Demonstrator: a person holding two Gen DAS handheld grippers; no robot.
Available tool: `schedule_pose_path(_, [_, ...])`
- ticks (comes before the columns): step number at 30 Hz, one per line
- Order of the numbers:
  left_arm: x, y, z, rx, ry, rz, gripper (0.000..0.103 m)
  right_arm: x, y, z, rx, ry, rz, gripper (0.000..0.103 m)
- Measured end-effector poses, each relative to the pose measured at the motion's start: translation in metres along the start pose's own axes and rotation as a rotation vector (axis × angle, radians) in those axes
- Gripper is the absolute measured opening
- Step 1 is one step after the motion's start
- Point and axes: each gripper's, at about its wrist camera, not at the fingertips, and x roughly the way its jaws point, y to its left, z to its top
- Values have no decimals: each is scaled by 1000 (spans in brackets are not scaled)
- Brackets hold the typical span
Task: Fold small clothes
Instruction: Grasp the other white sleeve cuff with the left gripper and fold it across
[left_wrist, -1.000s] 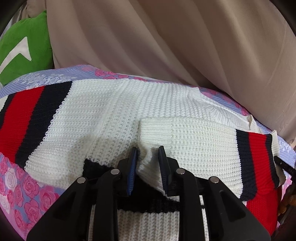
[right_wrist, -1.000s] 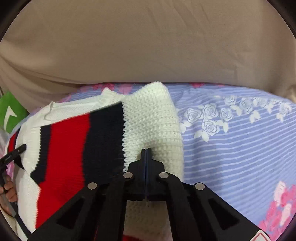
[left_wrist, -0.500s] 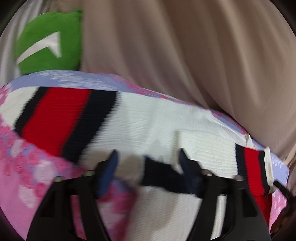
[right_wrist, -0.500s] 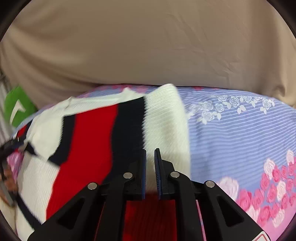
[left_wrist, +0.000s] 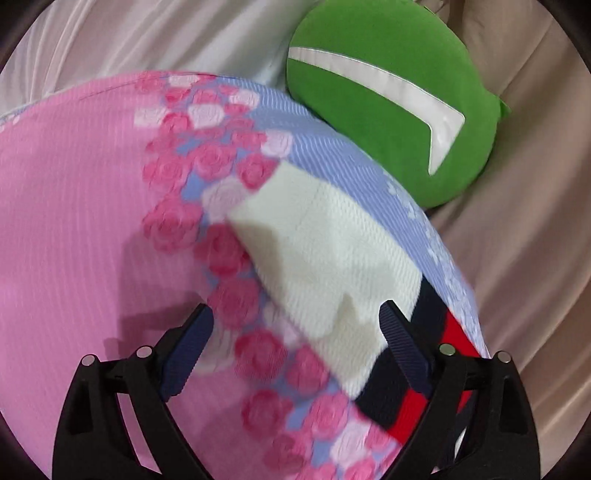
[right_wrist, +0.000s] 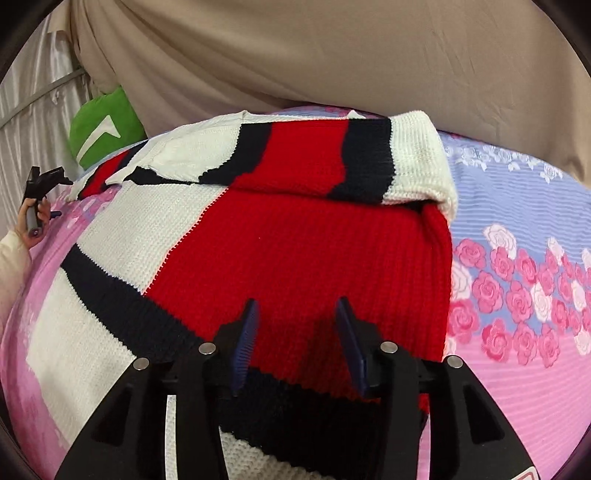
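step: one sleeve (right_wrist: 325, 162) lies folded across the sweater (right_wrist: 295, 258) body; the other sleeve (left_wrist: 325, 258) lies out flat on the bed (left_wrist: 74, 221). I judge this the gap between the two sleeve folds.
sweater: flat on the floral bed cover, red/navy/white knit, body under the right claw (right_wrist: 295, 336).
folded sleeve: striped, cuff end white, resting on the red chest panel near the right edge of the body.
left claw (left_wrist: 295, 350): jaws wide apart, nothing between them, hanging over the white cuff end of the flat sleeve; contact not clear, view is blurred.
right claw: jaws about half apart, empty, over the red panel; no cloth pinched, touching or just above, cannot tell.
next: left claw needs to drop onto the cuff, pinch one layer only, carry it across the body to lie by the first sleeve.
risk: thick knit, easy to grab bed cover with it.
other: green pillow (left_wrist: 399, 110) beyond the bed edge, well apart from the sleeve.
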Motion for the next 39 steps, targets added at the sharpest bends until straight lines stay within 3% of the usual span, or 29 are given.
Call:
schedule_pose_path(2, [6, -14, -2, 40, 1, -5, 57, 3, -8, 1, 52, 11, 28, 45])
schedule_pose_path(3, [10, -23, -3, 76, 31, -26, 26, 4, -11, 0, 73, 12, 43, 45])
schedule_pose_path(4, [13, -35, -7, 105, 51, -28, 8, 4, -15, -1, 98, 10, 58, 45])
schedule_pose_path(8, [-25, -108, -34, 313, -80, -35, 7, 4, -25, -2, 155, 3, 100, 45])
schedule_pose_path(12, [-106, -224, -119, 619, -171, -231, 7, 4, -26, 0, 155, 3, 113, 48])
schedule_pose_path(16, [-160, -317, -233, 860, -104, -459, 8, 5, -33, -1, 186, -2, 153, 48])
schedule_pose_path(18, [-165, -353, -302, 962, -18, -542, 11, 4, -38, -1, 207, -4, 175, 48])
schedule_pose_path(20, [-154, -372, -362, 1036, 82, -589, 25, 4, -41, -2, 219, -6, 190, 48])
schedule_pose_path(21, [-145, -378, -391, 1068, 127, -584, 47, 4, -41, -2, 222, -8, 196, 48])
schedule_pose_path(22, [-136, -378, -413, 1081, 159, -574, 62, 4, -42, -2, 224, -9, 201, 49])
schedule_pose_path(24, [-116, -370, -443, 1096, 215, -551, 61, 3, -43, -2, 230, -17, 210, 53])
schedule_pose_path(28, [-107, -328, -439, 1013, 305, -516, 60, -3, -46, -2, 245, -40, 221, 56])
schedule_pose_path(32, [-101, -277, -369, 862, 274, -467, 61, -14, -45, 16, 203, -88, 157, 57])
schedule_pose_path(35, [-97, -239, -320, 784, 204, -376, 63, -14, -46, 48, 149, -111, 95, 57])
schedule_pose_path(39, [-83, -193, -266, 614, 241, -338, 63, 10, -66, 91, 190, -107, 72, 57])
